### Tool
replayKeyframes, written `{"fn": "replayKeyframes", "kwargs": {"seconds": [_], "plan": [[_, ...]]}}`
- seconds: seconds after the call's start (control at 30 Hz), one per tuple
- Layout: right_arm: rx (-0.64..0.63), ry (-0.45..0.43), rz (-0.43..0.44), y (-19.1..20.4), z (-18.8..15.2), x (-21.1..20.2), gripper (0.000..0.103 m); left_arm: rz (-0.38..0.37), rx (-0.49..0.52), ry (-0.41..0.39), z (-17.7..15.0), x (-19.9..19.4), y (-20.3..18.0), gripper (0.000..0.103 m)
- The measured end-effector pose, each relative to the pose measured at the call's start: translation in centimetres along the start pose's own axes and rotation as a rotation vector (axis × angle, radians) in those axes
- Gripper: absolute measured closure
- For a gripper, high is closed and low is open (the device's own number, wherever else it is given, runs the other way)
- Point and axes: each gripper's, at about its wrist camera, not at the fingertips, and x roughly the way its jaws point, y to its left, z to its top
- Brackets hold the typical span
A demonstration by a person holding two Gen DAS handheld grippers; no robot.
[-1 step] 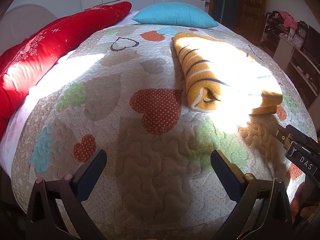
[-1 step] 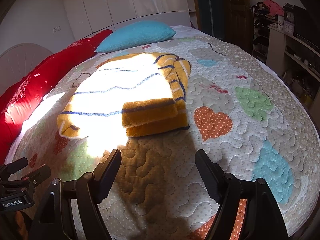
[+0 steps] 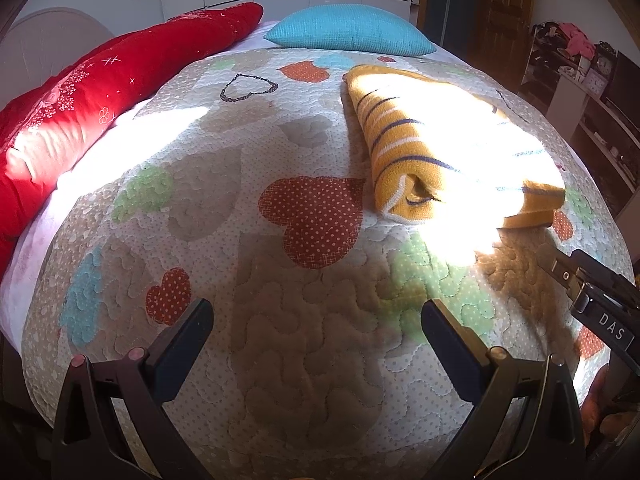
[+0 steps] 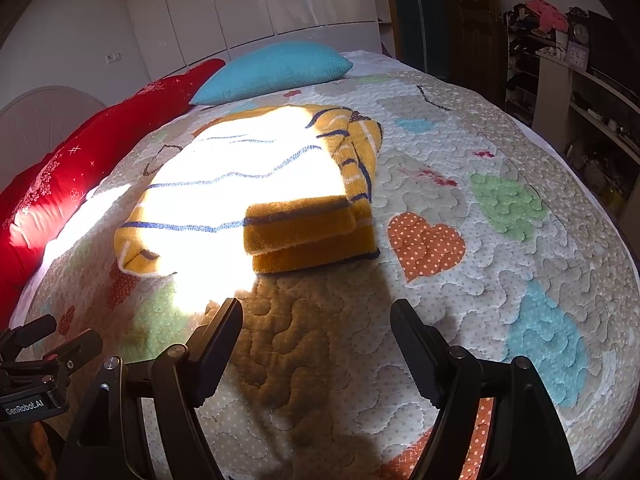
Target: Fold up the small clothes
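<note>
A small mustard-yellow knitted garment with blue and white stripes (image 3: 404, 148) lies folded on the quilted bedspread (image 3: 304, 344), partly washed out by sunlight. It also shows in the right wrist view (image 4: 304, 224), straight ahead of the right gripper. My left gripper (image 3: 316, 316) is open and empty above the quilt, with the garment ahead to its right. My right gripper (image 4: 316, 316) is open and empty, a short way in front of the garment's folded edge. The right gripper's body shows at the right edge of the left wrist view (image 3: 596, 304).
A long red cushion (image 3: 92, 100) runs along the bed's left side. A turquoise pillow (image 3: 348, 32) lies at the head. Shelves with clutter (image 4: 560, 92) stand to the right of the bed. White wardrobe doors (image 4: 280, 4) are behind.
</note>
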Motion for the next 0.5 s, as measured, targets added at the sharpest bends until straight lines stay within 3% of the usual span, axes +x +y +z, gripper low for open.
{"fn": "replayKeyframes", "kwargs": {"seconds": [0.5], "plan": [[-0.011, 0.001, -0.001, 0.21, -0.37, 0.2, 0.021, -0.019, -0.008, 0.029, -0.32, 0.73, 0.06, 0.0]]}}
